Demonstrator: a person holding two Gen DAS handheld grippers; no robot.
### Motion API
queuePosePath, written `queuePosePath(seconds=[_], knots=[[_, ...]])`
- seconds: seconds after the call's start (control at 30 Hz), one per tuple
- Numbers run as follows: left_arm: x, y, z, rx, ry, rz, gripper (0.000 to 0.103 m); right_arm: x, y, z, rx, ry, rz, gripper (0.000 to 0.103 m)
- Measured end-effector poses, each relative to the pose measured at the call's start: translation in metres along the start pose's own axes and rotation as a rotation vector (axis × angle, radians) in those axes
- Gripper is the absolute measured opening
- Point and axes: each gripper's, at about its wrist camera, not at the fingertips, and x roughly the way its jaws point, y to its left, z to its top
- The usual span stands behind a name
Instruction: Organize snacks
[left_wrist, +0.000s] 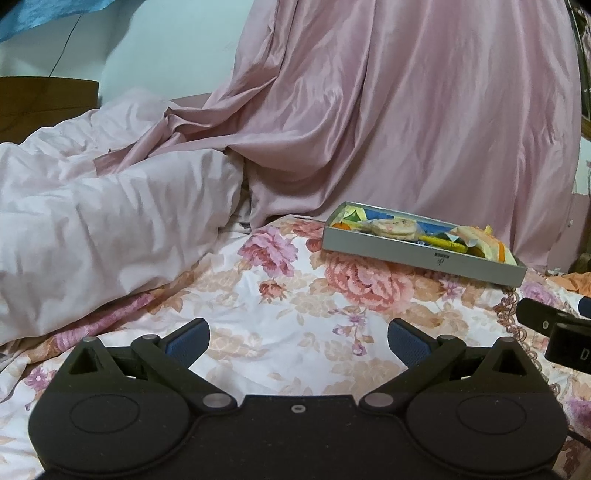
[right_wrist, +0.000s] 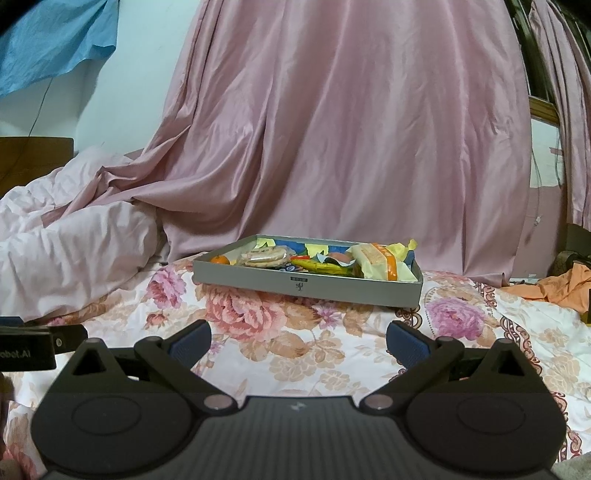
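Grey tray (right_wrist: 306, 284) sits on the floral bedsheet (right_wrist: 332, 350), back edge just short of the pink curtain (right_wrist: 351, 129) that drapes down onto the bed. The tray holds the snacks: a round cracker pack (right_wrist: 264, 257) left of middle, a small orange (right_wrist: 220, 260) in its left front corner, a yellow-green wrapper (right_wrist: 321, 266) in the middle, and a pale yellow bag with an orange stripe (right_wrist: 380, 263) at the right end, poking above the rim. Nothing hangs over the tray's front wall.

Right gripper (right_wrist: 298, 341) is in front of the tray, spread wide with nothing between the blue pads (right_wrist: 190, 345), well apart from the tray's front edge. Left gripper (left_wrist: 298, 341) is also spread wide and empty, in front of the tray and off to its left; in the left wrist view the tray (left_wrist: 421, 254) lies ahead to the right.

Open sheet runs between the tray's front edge and both grippers. Left of the tray a bunched pale pink duvet (left_wrist: 110, 229) takes up that side. Right of the tray lies orange cloth (right_wrist: 565, 288), near the bed's edge. Blue fabric (right_wrist: 55, 37) hangs high above the duvet.
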Motion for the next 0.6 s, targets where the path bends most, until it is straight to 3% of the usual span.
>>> queuePosePath(seconds=[0.6], knots=[[0.0019,0.0005,-0.0020,0.007,0.008,0.011,0.102,0.0003,0.0003,0.0004,-0.002,0.004,0.003,0.103]])
